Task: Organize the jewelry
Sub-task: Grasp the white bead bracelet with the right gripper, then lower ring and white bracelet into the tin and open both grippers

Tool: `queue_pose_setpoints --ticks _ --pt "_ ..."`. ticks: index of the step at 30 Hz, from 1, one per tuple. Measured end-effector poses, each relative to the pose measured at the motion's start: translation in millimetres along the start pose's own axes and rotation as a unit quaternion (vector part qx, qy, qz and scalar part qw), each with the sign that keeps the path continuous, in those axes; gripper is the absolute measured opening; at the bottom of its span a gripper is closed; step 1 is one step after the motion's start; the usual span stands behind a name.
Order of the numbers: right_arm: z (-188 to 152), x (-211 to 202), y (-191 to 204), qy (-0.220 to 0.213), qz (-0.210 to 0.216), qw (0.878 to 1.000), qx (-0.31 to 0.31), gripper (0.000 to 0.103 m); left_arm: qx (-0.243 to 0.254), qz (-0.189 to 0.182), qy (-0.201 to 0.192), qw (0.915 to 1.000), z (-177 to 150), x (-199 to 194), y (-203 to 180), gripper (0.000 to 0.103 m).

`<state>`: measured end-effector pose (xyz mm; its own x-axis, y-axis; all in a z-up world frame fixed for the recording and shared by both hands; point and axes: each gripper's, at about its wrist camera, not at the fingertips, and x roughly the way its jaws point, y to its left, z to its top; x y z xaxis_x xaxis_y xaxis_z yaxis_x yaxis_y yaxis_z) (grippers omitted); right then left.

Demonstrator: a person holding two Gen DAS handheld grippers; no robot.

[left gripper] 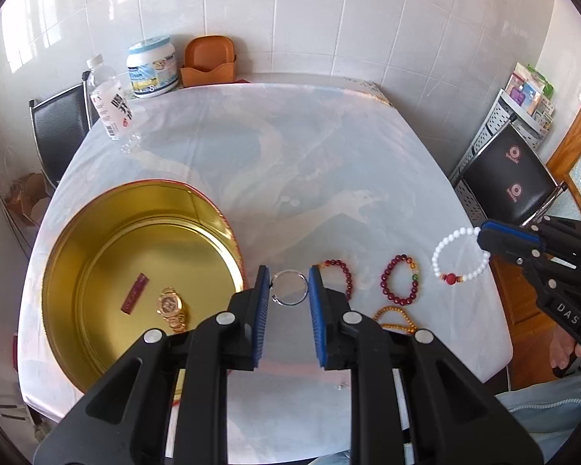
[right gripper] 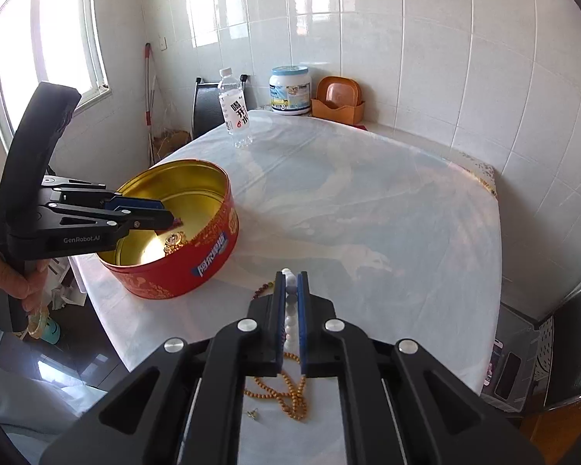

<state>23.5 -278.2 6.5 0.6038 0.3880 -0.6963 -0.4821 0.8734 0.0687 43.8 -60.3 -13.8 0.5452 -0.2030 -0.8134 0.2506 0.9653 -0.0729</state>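
The cloth-covered table (left gripper: 329, 147) carried the big red-and-gold tin (left gripper: 97, 240), a gold watch (left gripper: 171, 307) lying inside. The right gripper (right gripper: 289, 279) had its jaws pinched on the white bead bracelet (left gripper: 451, 250), which dangled above the table: light, limp, likely slippery, best gripped across the beads. The left gripper (left gripper: 289, 286) hung with jaws wide and holding nothing, framing a thin silver bangle (left gripper: 289, 287), stiff and probably easy to skid.
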Motion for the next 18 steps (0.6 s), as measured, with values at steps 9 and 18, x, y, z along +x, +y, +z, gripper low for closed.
queue_pose_setpoints --ticks 9,18 --pt "56.6 36.1 65.4 -0.015 -0.019 1.000 0.009 0.007 0.002 0.001 -0.006 1.0000 5.9 -10.1 112.3 0.021" --pt "108.7 103.4 143.1 0.014 -0.026 0.999 -0.026 0.007 0.008 -0.016 0.008 0.9998 5.3 -4.1 211.2 0.021"
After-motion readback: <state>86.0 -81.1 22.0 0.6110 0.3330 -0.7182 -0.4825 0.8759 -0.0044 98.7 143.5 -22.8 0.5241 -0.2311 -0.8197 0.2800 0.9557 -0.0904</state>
